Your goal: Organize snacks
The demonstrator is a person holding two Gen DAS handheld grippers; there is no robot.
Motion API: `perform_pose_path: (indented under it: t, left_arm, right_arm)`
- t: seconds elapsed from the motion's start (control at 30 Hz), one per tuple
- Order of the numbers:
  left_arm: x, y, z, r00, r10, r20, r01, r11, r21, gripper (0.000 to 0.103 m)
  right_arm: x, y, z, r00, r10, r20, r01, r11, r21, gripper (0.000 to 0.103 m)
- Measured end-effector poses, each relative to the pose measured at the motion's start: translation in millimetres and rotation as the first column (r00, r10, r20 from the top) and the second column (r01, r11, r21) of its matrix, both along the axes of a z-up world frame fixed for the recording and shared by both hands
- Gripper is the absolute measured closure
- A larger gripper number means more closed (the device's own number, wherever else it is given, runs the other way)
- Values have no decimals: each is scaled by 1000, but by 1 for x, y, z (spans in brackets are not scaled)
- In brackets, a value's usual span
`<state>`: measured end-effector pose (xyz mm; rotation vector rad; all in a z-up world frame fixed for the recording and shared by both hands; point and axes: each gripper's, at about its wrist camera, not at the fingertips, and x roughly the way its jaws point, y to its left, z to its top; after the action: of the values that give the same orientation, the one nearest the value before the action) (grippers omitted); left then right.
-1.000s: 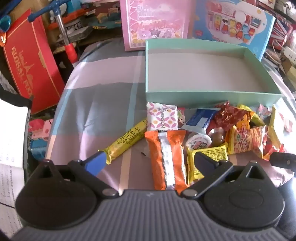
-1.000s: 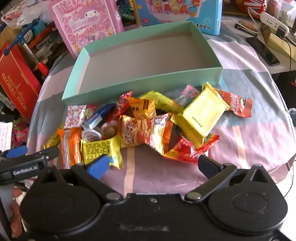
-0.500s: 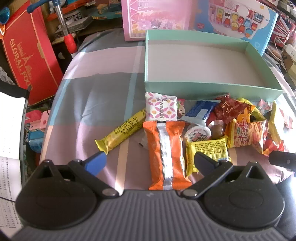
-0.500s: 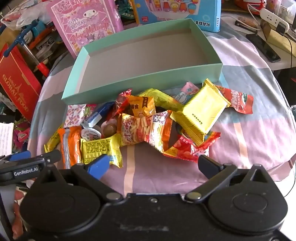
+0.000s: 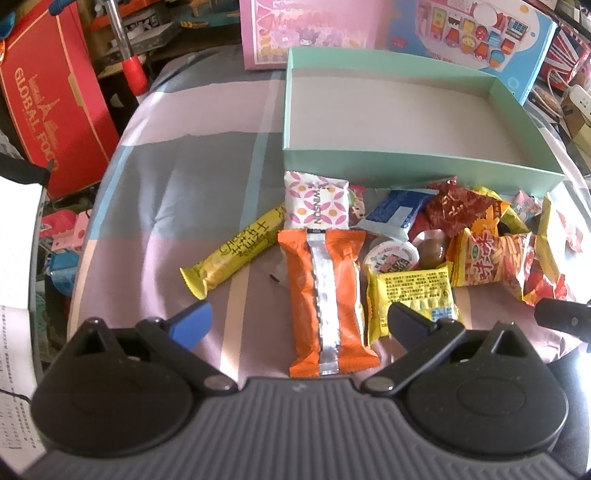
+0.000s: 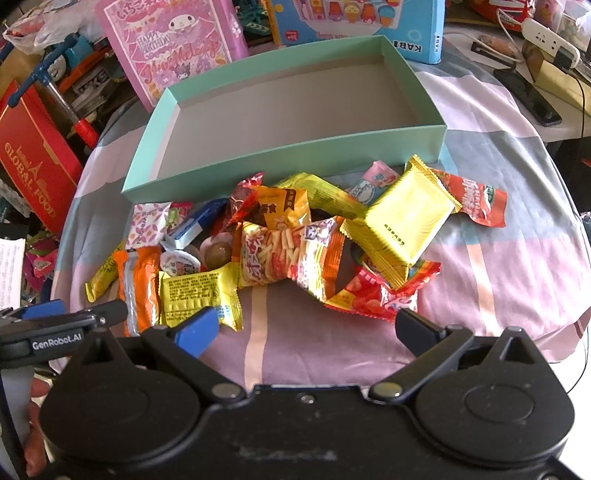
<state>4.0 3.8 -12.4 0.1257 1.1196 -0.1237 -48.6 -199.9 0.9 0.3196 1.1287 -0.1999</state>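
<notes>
Several snack packets lie in a heap on the checked cloth in front of a mint-green box (image 5: 406, 164) (image 6: 295, 162) with nothing inside. Nearest me in the left wrist view is an orange packet (image 5: 328, 295) with a silver seam, flanked by a long yellow bar (image 5: 236, 254) and a small yellow packet (image 5: 413, 295). My left gripper (image 5: 297, 319) hangs open above the orange packet's near end. My right gripper (image 6: 304, 325) is open too, above bare cloth just short of a chip bag (image 6: 288, 254) and a big yellow packet (image 6: 399, 225).
A pink gift box (image 6: 173, 48) and a blue toy box (image 6: 354, 18) stand behind the green box. A red carton (image 5: 48, 99) and a scooter handle (image 5: 125, 55) crowd the left side. A phone (image 6: 532, 99) and power strip (image 6: 546, 37) sit far right.
My left gripper has pulled back and up a little, so the orange packet shows in full between its fingers. The right gripper has barely moved. No snack has shifted.
</notes>
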Motion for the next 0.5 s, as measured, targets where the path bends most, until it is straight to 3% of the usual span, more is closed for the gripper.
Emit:
perform_pose_path:
  t: [0.23, 0.37, 0.5]
  left_arm:
    - [4, 8, -16, 999, 34, -26, -34, 999, -14, 0]
    - [8, 14, -30, 998, 55, -44, -55, 998, -10, 0]
    - [13, 11, -43, 998, 46, -35, -46, 999, -5, 0]
  right_arm:
    - [5, 2, -5, 1000, 14, -14, -14, 1000, -8, 0]
    - [1, 0, -5, 995, 60, 83, -64, 997, 47, 0]
    - [5, 6, -4, 985, 137, 108, -139, 990, 13, 0]
